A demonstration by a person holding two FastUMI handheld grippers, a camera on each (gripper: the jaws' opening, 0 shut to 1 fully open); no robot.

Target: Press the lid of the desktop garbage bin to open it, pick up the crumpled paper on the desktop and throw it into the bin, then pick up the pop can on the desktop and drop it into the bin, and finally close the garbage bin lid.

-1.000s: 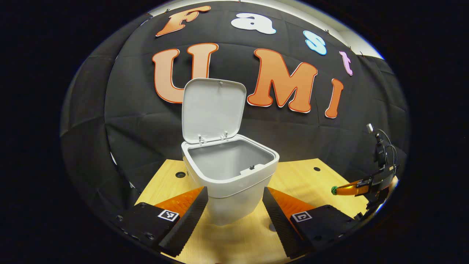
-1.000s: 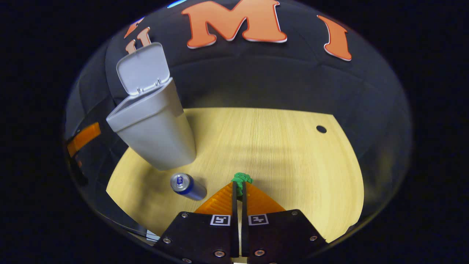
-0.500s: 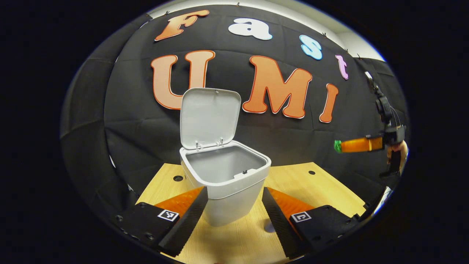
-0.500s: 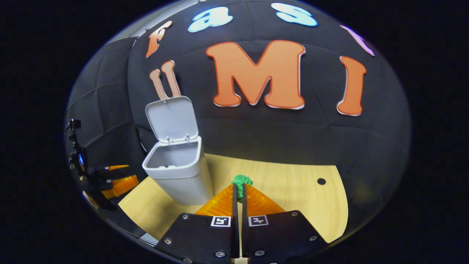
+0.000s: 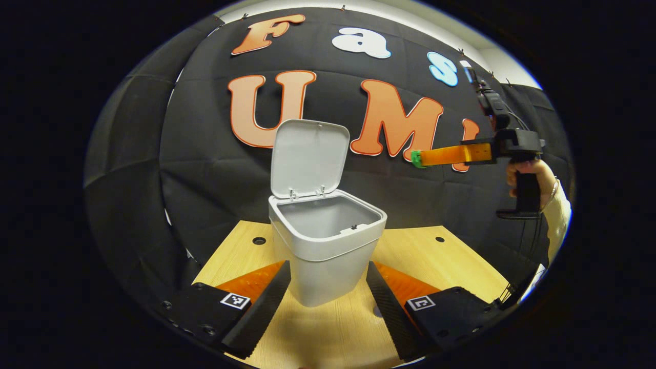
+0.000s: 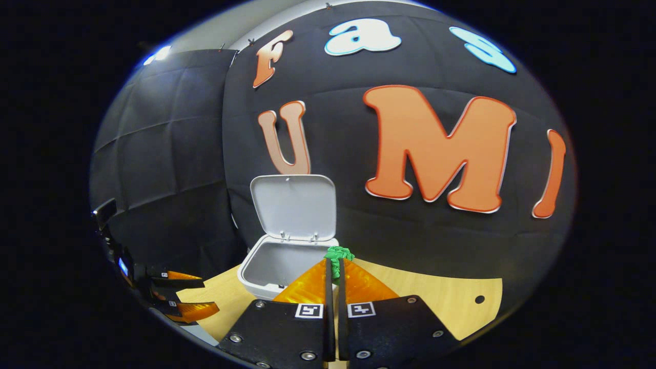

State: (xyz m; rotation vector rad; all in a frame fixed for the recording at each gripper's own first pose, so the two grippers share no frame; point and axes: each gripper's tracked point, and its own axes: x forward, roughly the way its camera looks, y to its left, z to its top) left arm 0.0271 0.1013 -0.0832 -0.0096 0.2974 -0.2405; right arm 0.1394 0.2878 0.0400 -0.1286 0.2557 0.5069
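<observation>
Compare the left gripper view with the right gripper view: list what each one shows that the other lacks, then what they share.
Left gripper view: a hand gripping the right gripper's handle, and the bin's full body down to the table.

Right gripper view: the green crumpled paper up close, pinched between the right gripper fingers, just in front of the bin's opening.

Both: the garbage bin with its lid raised, the wooden table, the open left gripper, and the paper held aloft.

bin (image 5: 328, 256): grey, upright on desk, lid (image 5: 309, 158) raised | crumpled paper (image 6: 338, 254): green, pinched in right tongs (image 6: 333, 266)
</observation>
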